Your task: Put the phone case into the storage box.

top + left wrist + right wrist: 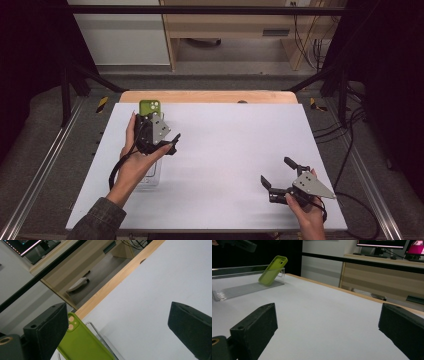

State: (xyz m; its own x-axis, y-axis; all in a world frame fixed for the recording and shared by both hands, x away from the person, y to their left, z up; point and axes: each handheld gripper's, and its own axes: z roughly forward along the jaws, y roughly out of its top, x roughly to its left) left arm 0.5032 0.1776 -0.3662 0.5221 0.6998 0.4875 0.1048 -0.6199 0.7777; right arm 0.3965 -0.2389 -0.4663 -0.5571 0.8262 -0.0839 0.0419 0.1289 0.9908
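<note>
One green phone case (pixel 150 106) leaned in one clear tray (pixel 242 287) near the desk's (pixel 230 150) far-left corner, left gripper (pixel 167 142) spread above it, right gripper (pixel 278 176) spread near the near-right corner.

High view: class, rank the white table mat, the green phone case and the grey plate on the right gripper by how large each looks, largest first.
1. White table mat, by far the largest.
2 and 3. Grey plate on the right gripper and green phone case: they look alike, and the left gripper partly hides the case, so I leave them unranked.
</note>
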